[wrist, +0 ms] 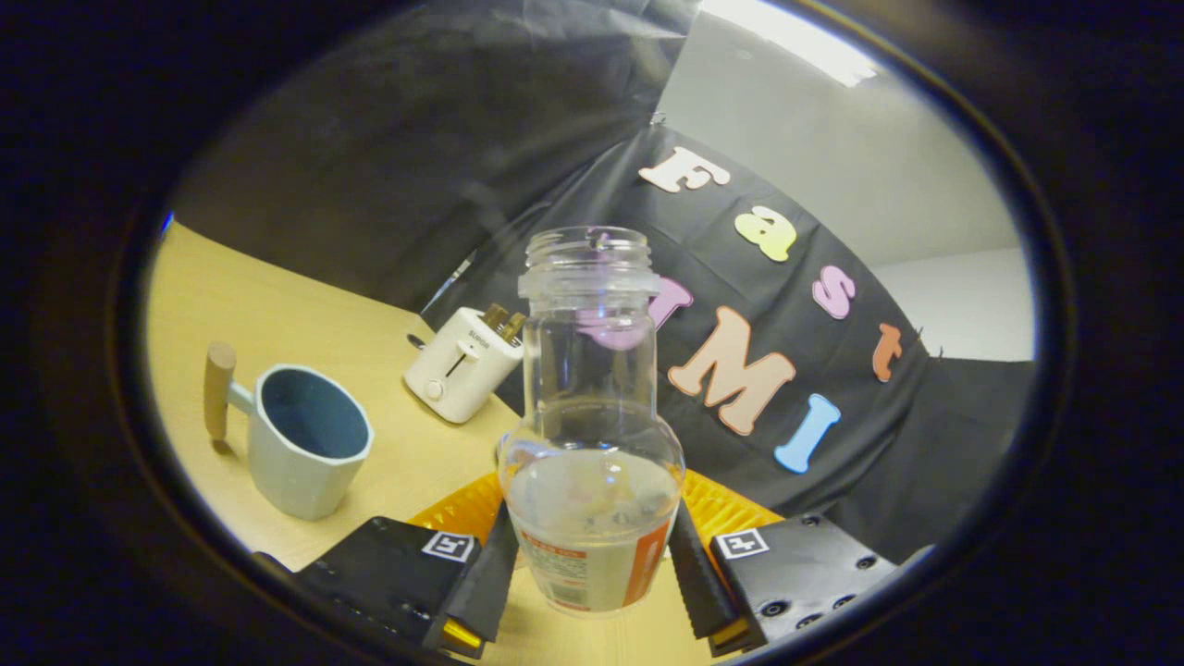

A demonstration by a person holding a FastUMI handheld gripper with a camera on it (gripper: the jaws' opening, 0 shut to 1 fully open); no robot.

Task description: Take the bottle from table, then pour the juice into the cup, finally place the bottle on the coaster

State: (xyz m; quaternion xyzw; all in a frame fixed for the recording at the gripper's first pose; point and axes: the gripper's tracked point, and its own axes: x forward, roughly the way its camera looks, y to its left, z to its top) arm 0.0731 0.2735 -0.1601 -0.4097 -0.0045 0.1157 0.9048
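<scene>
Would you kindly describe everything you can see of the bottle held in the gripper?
The bottle is clear, plastic-looking, with a wide threaded mouth, no cap, a straight neck and a rounded body bearing an orange and white label low down. It looks nearly empty. It stands roughly upright between the gripper fingers, which press on its lower body from both sides, in front of an orange coaster on the wooden table.

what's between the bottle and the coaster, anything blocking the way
Nothing visible. The gripper is shut on the bottle, and the orange coaster lies just behind and beneath it on the table. The cup and the toaster stand off to one side, clear of that short path.
</scene>
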